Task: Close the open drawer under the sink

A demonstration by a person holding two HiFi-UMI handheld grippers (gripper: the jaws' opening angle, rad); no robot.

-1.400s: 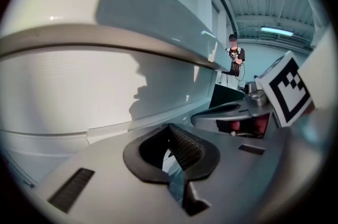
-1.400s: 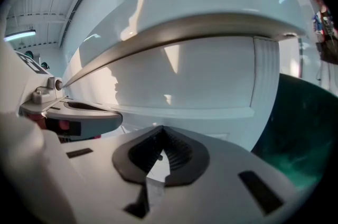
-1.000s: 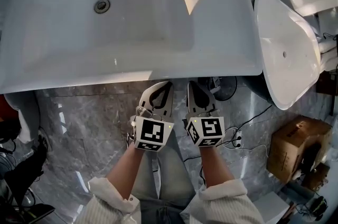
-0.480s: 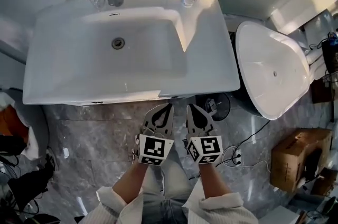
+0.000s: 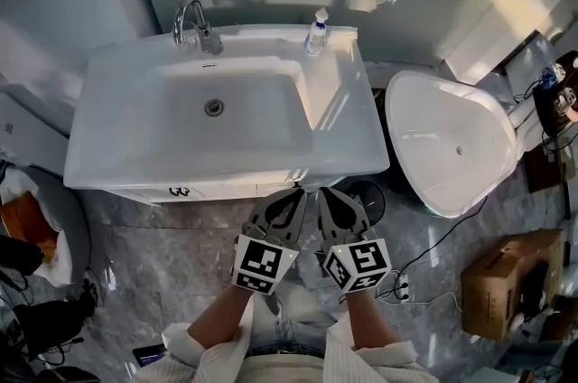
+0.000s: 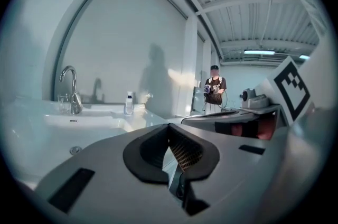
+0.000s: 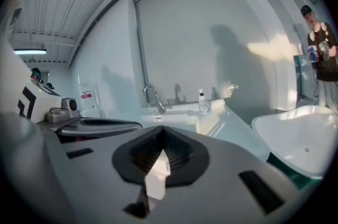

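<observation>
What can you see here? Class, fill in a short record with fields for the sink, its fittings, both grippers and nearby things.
Sink: white, empty, drain in the middle
Faucet: back rim, left
Soap bottle: back rim, right
Left gripper: shut, empty, before the sink's front edge
Right gripper: shut, empty, beside the left one
Second basin: right of the sink
Cardboard box: floor, far right

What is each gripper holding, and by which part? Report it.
Nothing is held. The left gripper and the right gripper both have their jaws together with nothing between them.
</observation>
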